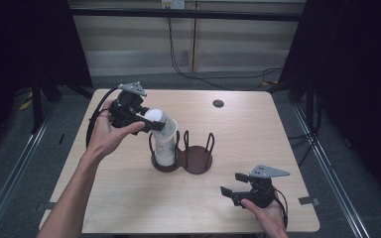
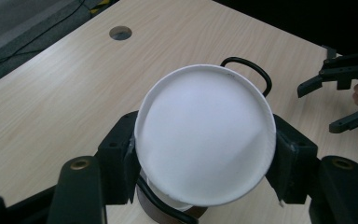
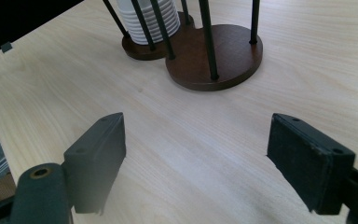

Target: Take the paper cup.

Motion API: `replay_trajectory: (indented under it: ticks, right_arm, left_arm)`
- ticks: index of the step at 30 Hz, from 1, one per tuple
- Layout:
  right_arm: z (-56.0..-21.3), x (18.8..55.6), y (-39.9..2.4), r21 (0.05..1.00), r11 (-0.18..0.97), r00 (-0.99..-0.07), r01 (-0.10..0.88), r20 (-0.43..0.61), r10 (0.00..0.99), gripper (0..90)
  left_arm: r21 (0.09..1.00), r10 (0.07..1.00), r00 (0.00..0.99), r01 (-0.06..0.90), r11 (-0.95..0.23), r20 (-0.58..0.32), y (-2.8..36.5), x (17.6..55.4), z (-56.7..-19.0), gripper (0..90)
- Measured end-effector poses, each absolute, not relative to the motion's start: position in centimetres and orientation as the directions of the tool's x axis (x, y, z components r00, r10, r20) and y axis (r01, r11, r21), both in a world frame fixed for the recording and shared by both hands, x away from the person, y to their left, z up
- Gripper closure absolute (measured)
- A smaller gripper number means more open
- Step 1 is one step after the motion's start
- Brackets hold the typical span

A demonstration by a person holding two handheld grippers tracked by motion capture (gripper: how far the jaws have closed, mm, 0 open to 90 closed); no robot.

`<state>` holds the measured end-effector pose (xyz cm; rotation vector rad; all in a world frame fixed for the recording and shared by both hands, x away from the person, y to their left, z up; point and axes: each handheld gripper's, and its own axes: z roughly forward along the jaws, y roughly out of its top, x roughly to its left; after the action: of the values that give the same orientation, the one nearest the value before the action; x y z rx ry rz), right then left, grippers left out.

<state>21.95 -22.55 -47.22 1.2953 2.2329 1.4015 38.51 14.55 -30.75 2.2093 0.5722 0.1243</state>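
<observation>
Gripping a white paper cup [image 1: 158, 118] in my left tool [image 1: 146, 120], I am holding it tilted on its side over the stack of white cups [image 1: 164, 145] that is sitting in the left ring of the dark wooden cup holder [image 1: 182, 157]. In the left gripper view the cup's round white face [image 2: 205, 135] is turned toward the camera, and both black pads [image 2: 121, 161] are pressing on its sides, with one wire loop of the holder [image 2: 247, 70] peeking out behind it. The holder's right ring [image 1: 198, 157] is standing just beside the stack, near the middle of the desk [image 1: 258, 134]. My right tool [image 1: 233, 184] is resting low over the desk near its front right corner, well apart from the holder, and its jaws are standing wide with only bare wood between them.
</observation>
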Motion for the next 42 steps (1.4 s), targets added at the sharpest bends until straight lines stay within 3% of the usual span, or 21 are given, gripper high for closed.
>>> replay_trajectory:
  ticks: [42]
  right_arm:
    - [-46.8, 22.1, -21.6, 0.821, 0.167, -0.63, 0.546, 0.271, 0.728, 14.4]
  left_arm:
    - [0.865, 0.385, 0.912, 0.302, -0.4, -0.141, 16.6, 32.3, -33.5, 36.7]
